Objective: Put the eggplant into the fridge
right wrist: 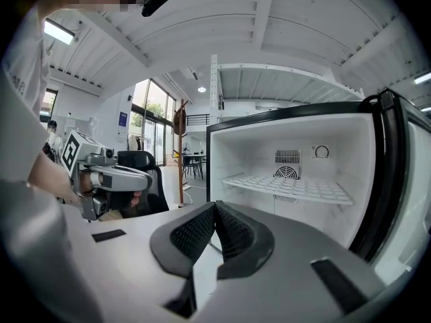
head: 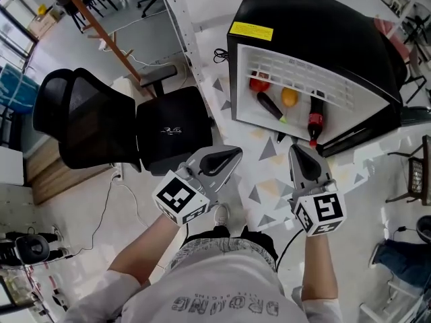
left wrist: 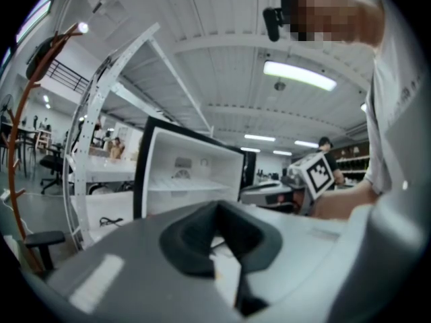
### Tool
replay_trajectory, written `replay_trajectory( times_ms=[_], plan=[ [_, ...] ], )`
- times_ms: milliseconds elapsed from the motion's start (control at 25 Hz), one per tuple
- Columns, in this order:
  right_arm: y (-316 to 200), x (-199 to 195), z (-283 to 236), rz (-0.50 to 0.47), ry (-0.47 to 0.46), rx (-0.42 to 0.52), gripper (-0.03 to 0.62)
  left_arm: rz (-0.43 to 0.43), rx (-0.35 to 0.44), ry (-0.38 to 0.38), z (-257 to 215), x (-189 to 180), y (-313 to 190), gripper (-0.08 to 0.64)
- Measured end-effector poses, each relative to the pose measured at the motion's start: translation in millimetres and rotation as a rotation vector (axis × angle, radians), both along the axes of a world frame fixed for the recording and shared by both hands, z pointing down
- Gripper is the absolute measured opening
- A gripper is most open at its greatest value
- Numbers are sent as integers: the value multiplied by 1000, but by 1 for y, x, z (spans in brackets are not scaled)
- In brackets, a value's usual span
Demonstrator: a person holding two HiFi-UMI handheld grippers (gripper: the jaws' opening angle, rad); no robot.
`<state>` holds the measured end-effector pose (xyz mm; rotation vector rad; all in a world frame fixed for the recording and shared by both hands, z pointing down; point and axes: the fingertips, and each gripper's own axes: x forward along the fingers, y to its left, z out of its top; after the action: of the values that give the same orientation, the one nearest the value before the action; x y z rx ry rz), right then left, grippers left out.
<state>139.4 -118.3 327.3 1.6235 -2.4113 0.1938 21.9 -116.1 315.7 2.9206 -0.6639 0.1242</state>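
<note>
**Eggplant lies in the open fridge; both tongs clenched and empty**

At nine o'clock in the head view the black office chair (head: 87, 120) shows whole, while the pale shirt (head: 222, 281) at six o'clock runs off the bottom edge. The left tongs (head: 236, 153) point toward one o'clock. The left gripper view is soft and blurred, yet it shows their dark pads meeting with nothing between them. Their grey body there covers the lower part of the fridge (head: 316, 25), so the fridge's bottom is hidden. The right gripper view hides it in the same way: only the white shelf (right wrist: 289, 188) and the back wall show, and the door (right wrist: 397, 180) is cut by the edge at three o'clock.

Only the head view shows the eggplant (head: 269, 105). It is small in the frame, slim, near-black and glossy, and lies on the fridge's bottom below the shelf. It slants from ten to four o'clock, with a speck of green at the four o'clock end. A red thing (head: 259, 84), half under the shelf's edge and too small to name, sits just at its eleven o'clock; whether they touch I cannot tell. An orange fruit (head: 289, 97) lies near at two o'clock, and a dark bottle (head: 315, 118) with a red band further off at three o'clock.

The right tongs (head: 295, 148), at five o'clock from the eggplant and apart from it, point to twelve and are clenched on nothing
</note>
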Motion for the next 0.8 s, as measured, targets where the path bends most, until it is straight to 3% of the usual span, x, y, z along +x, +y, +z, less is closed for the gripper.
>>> replay_trajectory(
  times_ms=[800],
  plan=[
    [19, -5, -9, 8, -34, -16, 3, 17, 4, 6, -2, -5, 1, 8]
  ],
)
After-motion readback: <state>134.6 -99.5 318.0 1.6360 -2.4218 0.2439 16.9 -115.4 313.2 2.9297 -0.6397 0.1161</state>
